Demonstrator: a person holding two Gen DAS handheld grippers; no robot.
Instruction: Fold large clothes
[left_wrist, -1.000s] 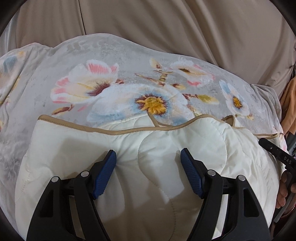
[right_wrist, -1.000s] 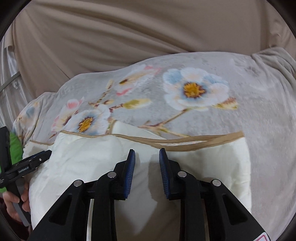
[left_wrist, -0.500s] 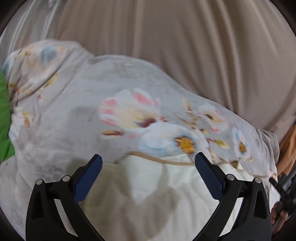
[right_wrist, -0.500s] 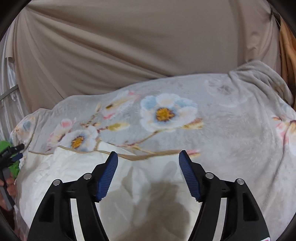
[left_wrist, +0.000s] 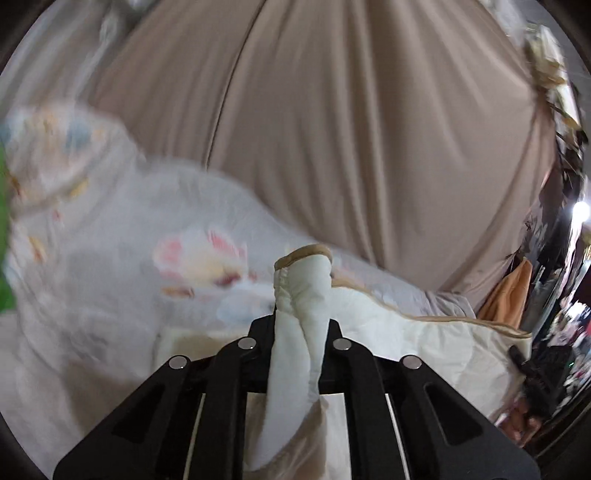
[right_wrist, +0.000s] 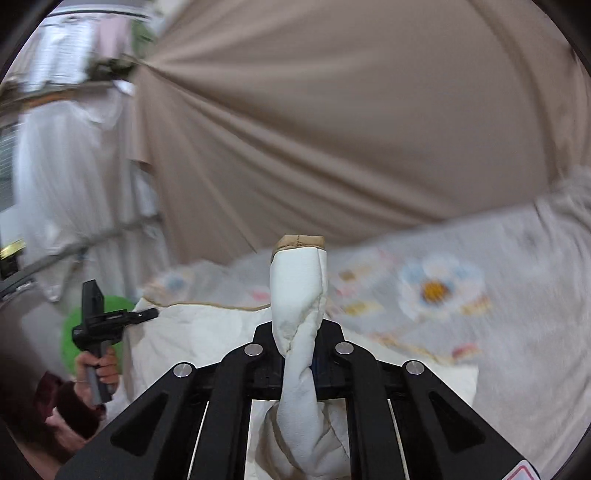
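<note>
The garment is a cream quilted piece with tan edging, lying on a grey floral blanket. My left gripper is shut on a bunched fold of the cream garment, which sticks up between the jaws with its tan hem on top. My right gripper is likewise shut on a twisted fold of the same garment. Both grippers are raised and tilted toward the curtain. The blue pads are mostly hidden by the cloth.
A beige curtain hangs behind the bed. The floral blanket covers the bed. A green object sits at the left. The other hand-held gripper shows in each view. An orange cloth hangs at the right.
Both grippers were open above the flat garment. Both have since closed on folds of it and lifted, with the view tilting up toward the curtain.
</note>
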